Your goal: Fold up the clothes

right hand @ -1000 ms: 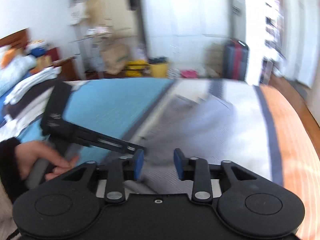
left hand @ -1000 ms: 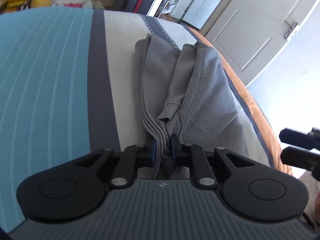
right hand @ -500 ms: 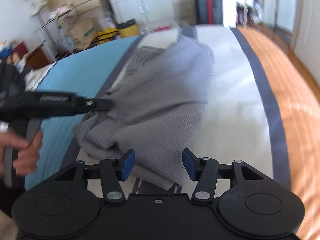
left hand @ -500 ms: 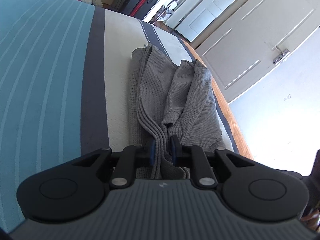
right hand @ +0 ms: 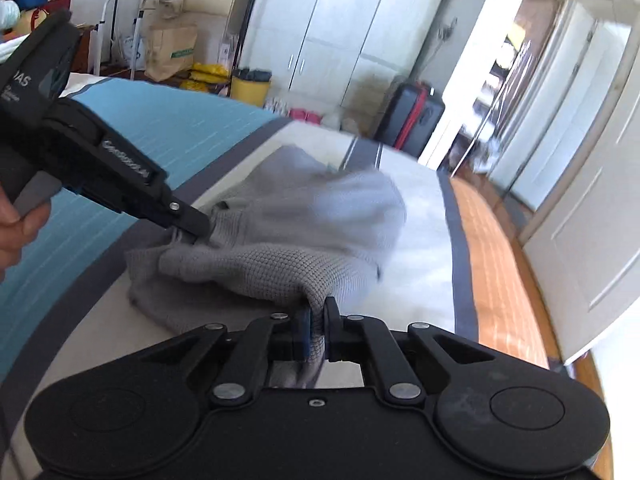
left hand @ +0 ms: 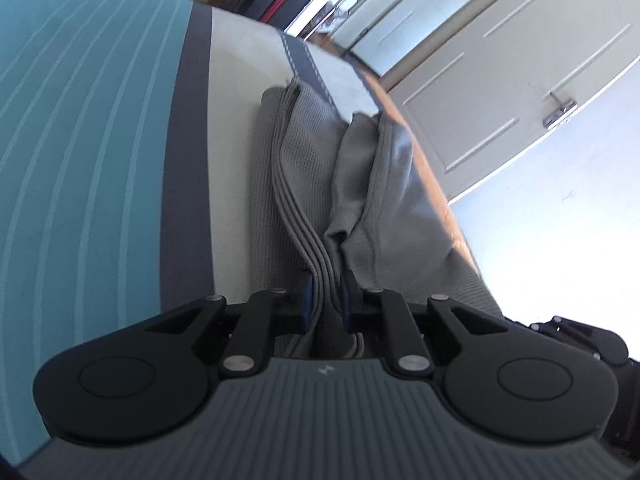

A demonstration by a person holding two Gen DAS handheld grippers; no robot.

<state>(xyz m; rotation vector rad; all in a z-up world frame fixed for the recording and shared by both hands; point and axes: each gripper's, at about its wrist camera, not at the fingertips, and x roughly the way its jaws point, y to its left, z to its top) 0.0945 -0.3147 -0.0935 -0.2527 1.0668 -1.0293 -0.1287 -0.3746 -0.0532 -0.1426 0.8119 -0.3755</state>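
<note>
Bed (right hand: 420,240) fills both views: teal striped cover on the left side, dark grey band, then a cream strip, another grey band and a wooden edge on the door side. White wardrobe (right hand: 320,32) and a dark suitcase (right hand: 412,116) stand past the foot of the bed, a yellow bin (right hand: 250,86) to their left.

Grey knit garment (right hand: 288,240) lies bunched on the cream strip, partly lifted at both near corners. Its far part is motion-blurred in the right wrist view. In the left wrist view it shows as stacked layered edges (left hand: 304,216) running away from the camera.

Left gripper (left hand: 327,300): clamped on the layered edge of the garment, fabric packed between the blue pads. A person's fingers (right hand: 16,224) hold its handle.

Right gripper (right hand: 316,326): jaws have just been closing and now pinch a fold of the garment at its near corner, fabric pulled up taut between the pads.
</note>
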